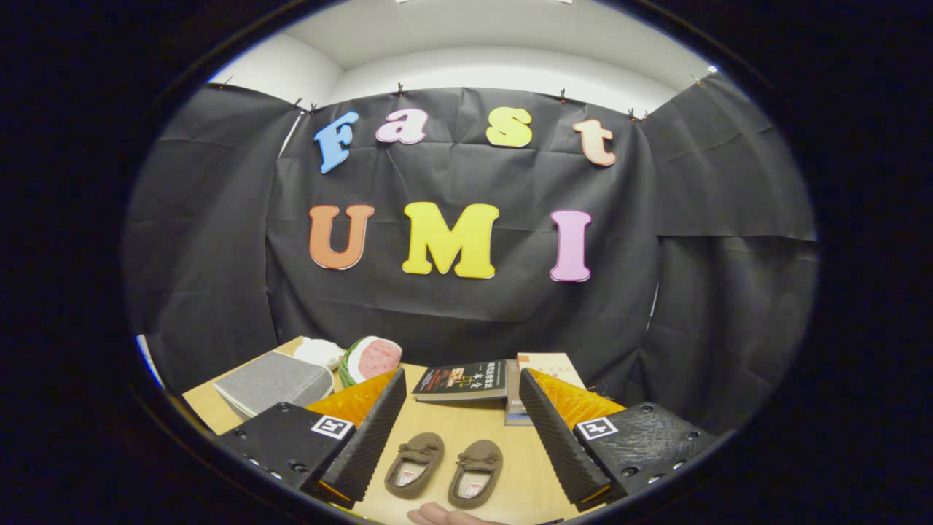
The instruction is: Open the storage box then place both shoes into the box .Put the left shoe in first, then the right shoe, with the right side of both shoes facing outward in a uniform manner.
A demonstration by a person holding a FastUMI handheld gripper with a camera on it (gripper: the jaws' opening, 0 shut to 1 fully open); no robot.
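Tongs (459, 430) spread wide, gripping nothing, hovering over the shoes (444, 468) paired side by side near the bench's (466, 423) front edge. Grey storage box (273, 381) at rear-left corner, apparently unopened.

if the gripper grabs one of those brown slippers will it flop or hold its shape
Each brown slipper looks soft and low, so it will probably sag when pinched. Lying flat on the table, it seems unlikely to roll. The gripper is open.

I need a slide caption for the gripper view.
Open gripper above two brown slippers on the table, grey storage box beyond.
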